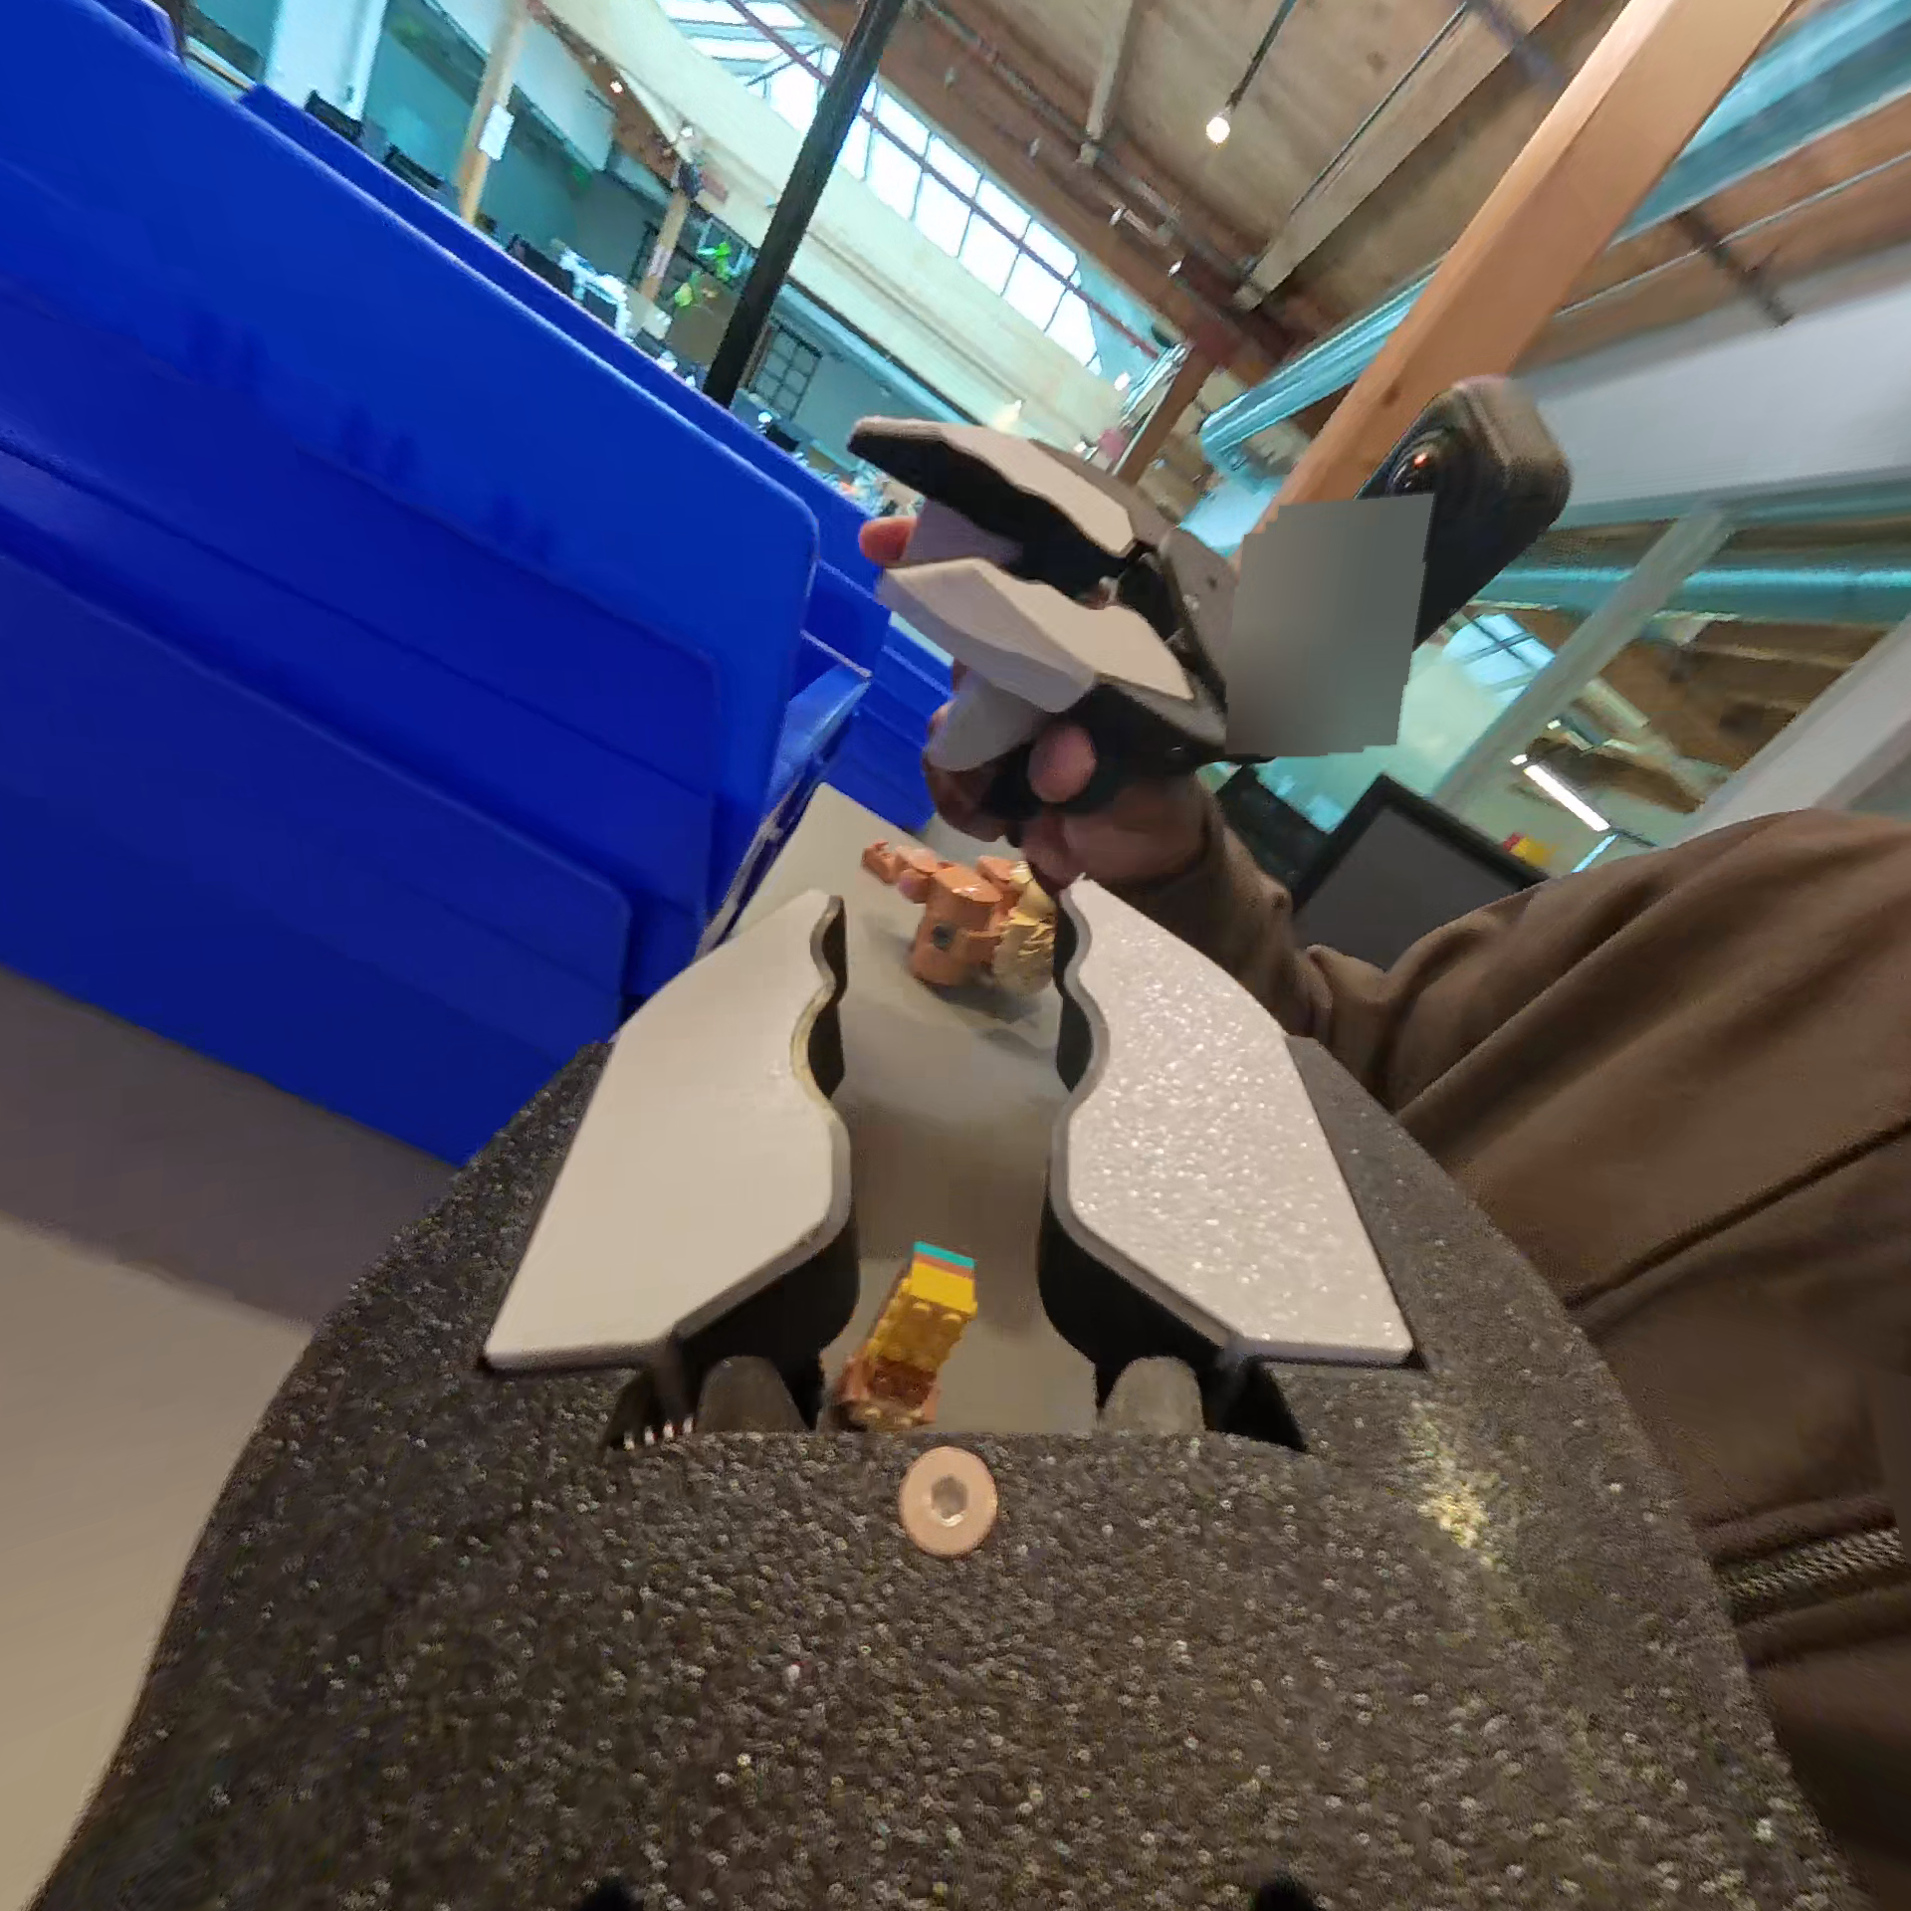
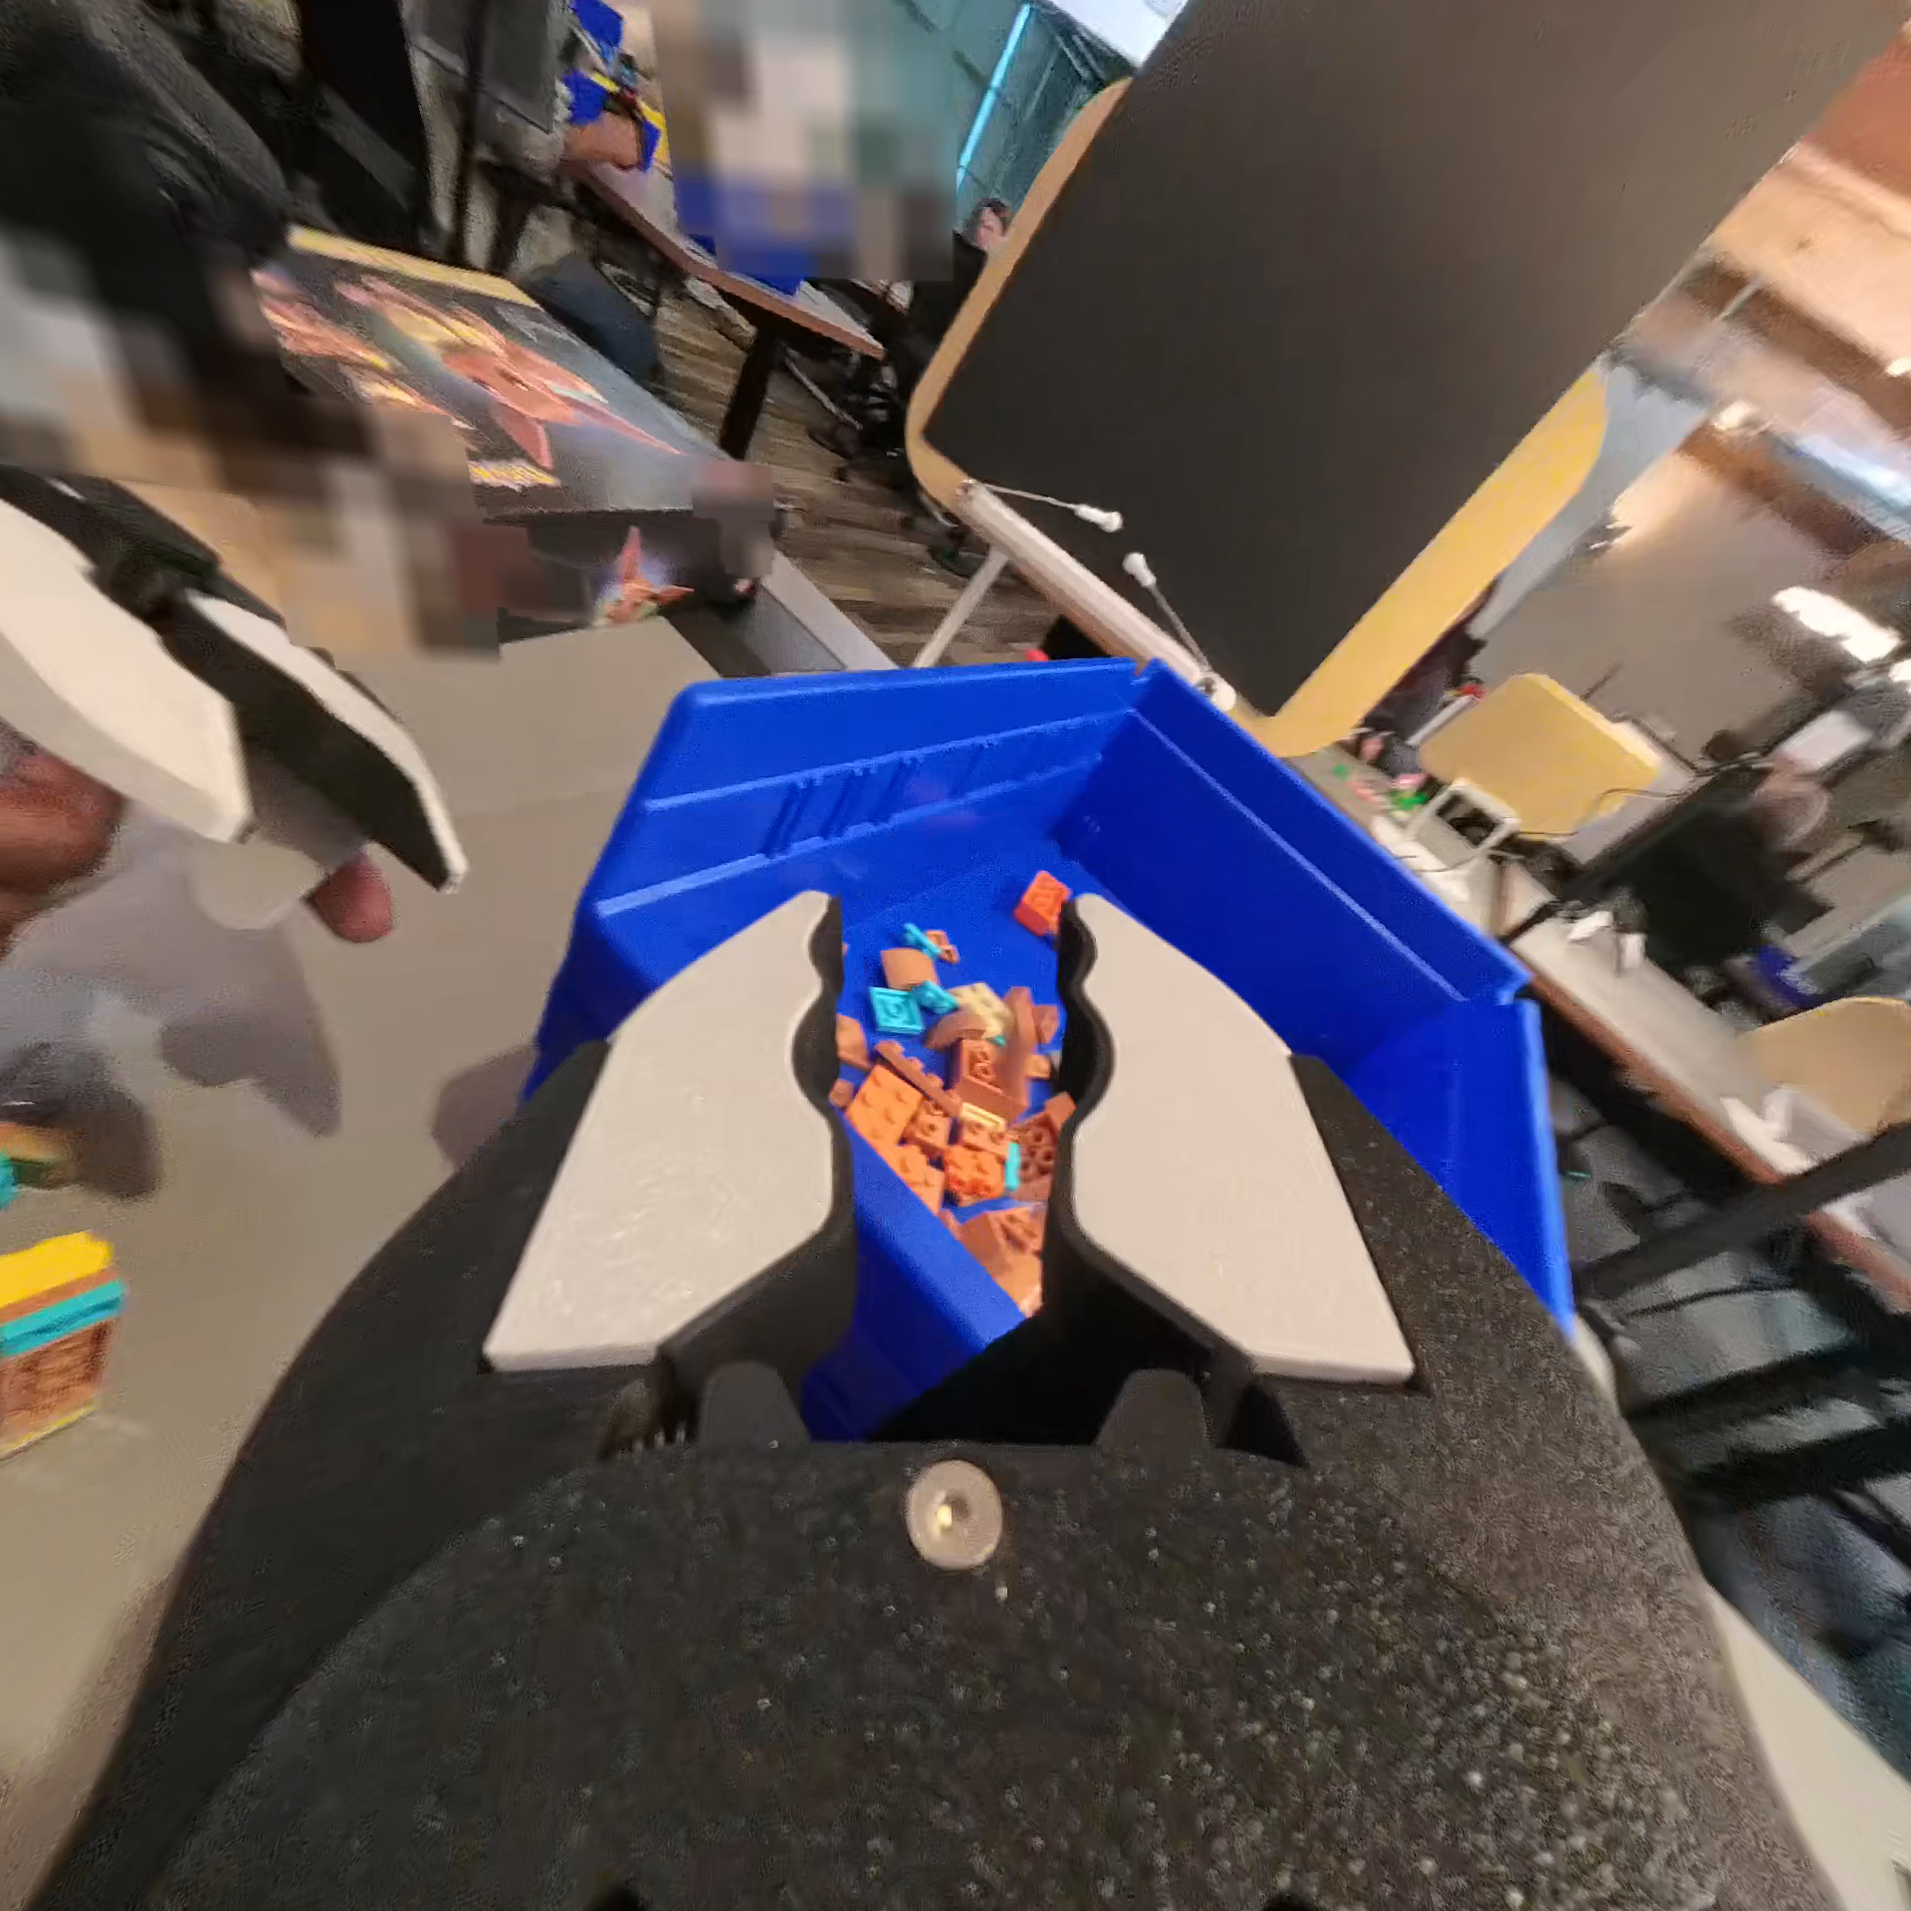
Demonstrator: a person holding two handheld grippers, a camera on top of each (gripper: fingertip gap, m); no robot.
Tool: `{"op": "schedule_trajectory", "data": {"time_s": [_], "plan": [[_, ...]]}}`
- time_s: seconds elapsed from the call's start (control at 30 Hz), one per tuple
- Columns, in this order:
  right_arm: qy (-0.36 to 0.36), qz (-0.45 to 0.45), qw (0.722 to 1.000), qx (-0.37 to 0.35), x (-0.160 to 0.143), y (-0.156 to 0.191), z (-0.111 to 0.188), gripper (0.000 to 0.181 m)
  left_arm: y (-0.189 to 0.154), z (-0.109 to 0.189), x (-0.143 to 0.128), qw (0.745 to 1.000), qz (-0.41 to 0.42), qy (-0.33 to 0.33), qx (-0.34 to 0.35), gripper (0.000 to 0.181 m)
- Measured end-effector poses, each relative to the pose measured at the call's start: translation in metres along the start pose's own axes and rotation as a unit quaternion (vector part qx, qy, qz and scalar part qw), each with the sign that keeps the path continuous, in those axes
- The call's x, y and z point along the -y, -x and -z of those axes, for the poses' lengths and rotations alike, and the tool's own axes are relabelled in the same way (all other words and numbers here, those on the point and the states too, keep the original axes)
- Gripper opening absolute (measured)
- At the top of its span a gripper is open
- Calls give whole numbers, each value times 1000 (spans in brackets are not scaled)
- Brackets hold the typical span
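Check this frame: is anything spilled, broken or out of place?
Nothing stands out. Loose bricks lie inside the blue bin, none over its rim. Two small brick builds sit on the grey table.

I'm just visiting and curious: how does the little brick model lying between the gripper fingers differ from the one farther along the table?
The near brick model is a blocky stack with yellow, teal and brown layers; the far brick model is coppery brown and tan, with lumpy, limb-like parts. The near one shows between the open fingers of the left hand-held gripper; the far one lies just beyond its tips. Both rest on the grey table, ungripped.
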State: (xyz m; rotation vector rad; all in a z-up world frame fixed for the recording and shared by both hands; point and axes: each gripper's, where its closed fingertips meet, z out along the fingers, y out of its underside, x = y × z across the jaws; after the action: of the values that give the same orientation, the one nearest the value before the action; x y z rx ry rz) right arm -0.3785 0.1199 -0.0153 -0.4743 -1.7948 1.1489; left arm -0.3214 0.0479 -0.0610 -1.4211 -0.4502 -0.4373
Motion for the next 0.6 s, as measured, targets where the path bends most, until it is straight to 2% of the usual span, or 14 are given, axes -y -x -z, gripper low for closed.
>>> {"op": "schedule_trajectory", "data": {"time_s": [0.07, 0.13, 0.27, 0.37, 0.47, 0.6], "plan": [[-15, -6, 999, 47, 3, 17, 5, 41, 2, 1, 1, 1000, -10, 2, 12, 38], [-10, 19, 992, 122, -2, 50, 10, 35, 4, 3, 3, 1000, -13, 0, 18, 38], [52, 10, 947, 318, -35, 125, 27, 32, 9, 6, -1, 999, -29, 20, 27, 38], [66, -50, 911, 403, -48, 152, 37, 33, 12, 9, -14, 993, -80, 78, 39, 38], [64, -99, 885, 450, -51, 166, 43, 33, 12, 12, -42, 975, -139, 168, 36, 38], [87, -109, 876, 461, -63, 177, 40, 34, 12, 15, -78, 948, -176, 265, 18, 38]]}}
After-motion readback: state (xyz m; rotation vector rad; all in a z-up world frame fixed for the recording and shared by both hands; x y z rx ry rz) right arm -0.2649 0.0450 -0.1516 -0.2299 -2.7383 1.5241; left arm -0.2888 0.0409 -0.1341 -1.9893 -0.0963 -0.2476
